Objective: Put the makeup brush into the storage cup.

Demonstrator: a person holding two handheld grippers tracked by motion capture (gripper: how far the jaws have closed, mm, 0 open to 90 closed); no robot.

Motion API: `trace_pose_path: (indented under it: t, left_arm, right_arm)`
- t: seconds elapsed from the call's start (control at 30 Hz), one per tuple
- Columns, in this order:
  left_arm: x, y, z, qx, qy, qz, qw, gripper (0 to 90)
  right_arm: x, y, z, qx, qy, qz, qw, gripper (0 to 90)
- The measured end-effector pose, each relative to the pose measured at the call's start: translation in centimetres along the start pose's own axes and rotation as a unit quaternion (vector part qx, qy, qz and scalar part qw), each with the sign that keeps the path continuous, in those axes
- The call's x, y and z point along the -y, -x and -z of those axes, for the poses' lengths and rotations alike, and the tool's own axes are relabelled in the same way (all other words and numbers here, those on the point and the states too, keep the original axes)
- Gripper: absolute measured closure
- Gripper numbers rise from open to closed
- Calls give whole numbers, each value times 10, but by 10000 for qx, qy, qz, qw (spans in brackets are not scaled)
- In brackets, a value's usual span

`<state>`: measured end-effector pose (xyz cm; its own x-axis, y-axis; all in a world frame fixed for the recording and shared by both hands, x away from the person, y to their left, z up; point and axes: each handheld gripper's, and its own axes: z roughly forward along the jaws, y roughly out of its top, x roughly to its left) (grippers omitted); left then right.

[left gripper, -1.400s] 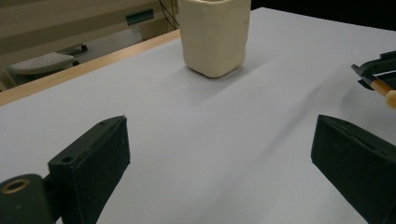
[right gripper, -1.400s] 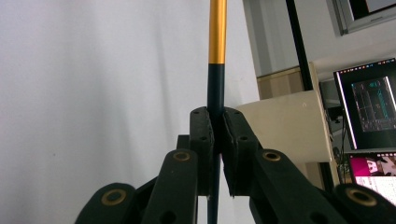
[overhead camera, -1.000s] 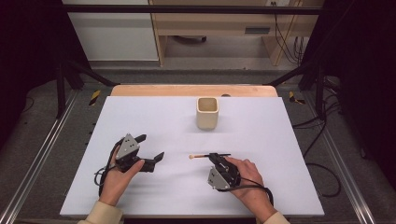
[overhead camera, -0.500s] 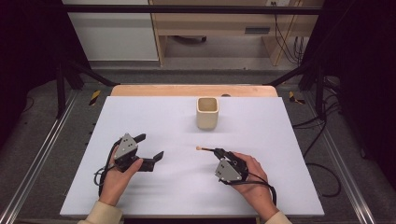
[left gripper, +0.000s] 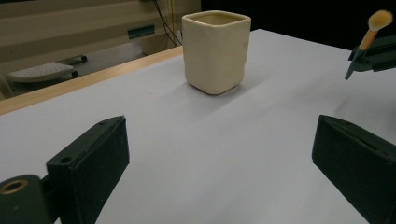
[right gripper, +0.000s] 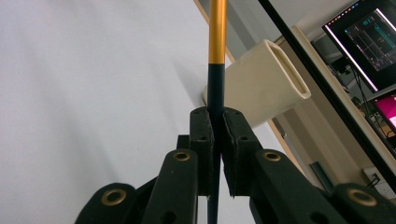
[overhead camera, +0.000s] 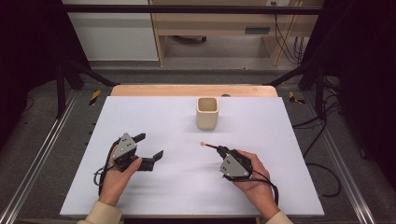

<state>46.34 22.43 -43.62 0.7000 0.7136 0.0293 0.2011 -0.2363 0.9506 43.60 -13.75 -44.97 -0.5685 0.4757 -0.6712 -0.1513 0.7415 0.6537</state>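
A cream square cup [overhead camera: 207, 113] [left gripper: 216, 51] [right gripper: 259, 84] stands upright on the far middle of the white table [overhead camera: 187, 191]. My right gripper [overhead camera: 219, 150] [right gripper: 216, 122] is shut on a thin brush [overhead camera: 208, 146] [right gripper: 216, 56] with a black handle and a gold band. The brush's tan tip [left gripper: 379, 21] points up and to the left, short of the cup. My left gripper [overhead camera: 150, 145] [left gripper: 219, 154] rests at the left of the table, jaws wide open and nothing between them, facing the cup.
A wooden strip [overhead camera: 154, 89] runs along the table's far edge. Metal rails [overhead camera: 42, 154] flank the table on both sides, with cables [overhead camera: 322, 135] on the floor at the right. Lit monitors [right gripper: 369, 37] show beyond the cup.
My right gripper has turned and shifted slightly, so the brush tip has swung from pointing left to pointing up-left, nearer the cup. The left gripper has stayed still.
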Motion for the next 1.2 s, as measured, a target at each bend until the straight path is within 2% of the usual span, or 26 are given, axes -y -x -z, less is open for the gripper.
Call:
trace_pose_path:
  t: [0.3, 0.37, 0.47, 0.5, 0.57, 0.6, 0.67, 0.83, 0.9, 0.97, 1.0, 1.03, 1.07, 1.17, 1.2]
  left_arm:
    - [0, -1, 1, 8, 38, 53, 10000, 33]
    - [0, -2, 2, 35, 123, 155, 9998, 33]
    - [-1, -3, 3, 39, 129, 161, 9998, 33]
    - [-1, -3, 3, 26, 137, 155, 9998, 33]
    - [-1, -3, 3, 21, 139, 156, 9998, 33]
    - [-1, -3, 3, 18, 167, 163, 9997, 33]
    - [-1, -2, 3, 26, 164, 157, 9997, 33]
    - [-2, 5, 2, 89, 145, 67, 9998, 32]
    - [-2, 6, 2, 105, 134, 45, 9998, 32]
    - [-3, 11, 2, 149, 113, -5, 9998, 32]
    - [-3, 12, 2, 169, 94, -33, 9998, 32]
    - [-3, 12, 2, 169, 94, -33, 9998, 32]
    - [-3, 14, 3, 178, 101, -20, 9998, 32]
    - [-3, 17, 5, 217, 89, -54, 9997, 32]
    - [-3, 17, 5, 217, 89, -54, 9997, 32]
  right_arm:
    - [5, 6, 2, -8, 69, -354, 9994, 833]
    - [6, 9, 2, -2, 136, -443, 9989, 833]
    - [6, 9, 3, -11, 158, -553, 9983, 833]
    - [7, 11, 4, -20, 215, -699, 9973, 833]
    - [7, 11, 4, -27, 238, -751, 9969, 833]
    - [9, 13, 5, -43, 300, -922, 9953, 833]
    - [9, 14, 5, -50, 328, -984, 9946, 833]
    - [14, 20, 8, -12, 470, -1428, 9886, 833]
    - [15, 21, 8, -2, 500, -1499, 9874, 833]
    - [19, 24, 10, -14, 559, -1732, 9833, 833]
    - [20, 25, 10, -20, 578, -1802, 9819, 833]
    - [20, 25, 10, -20, 578, -1802, 9819, 833]
    - [22, 27, 11, -19, 630, -1961, 9785, 833]
    - [25, 30, 13, -14, 691, -2144, 9743, 833]
    - [25, 30, 13, -14, 691, -2144, 9743, 833]
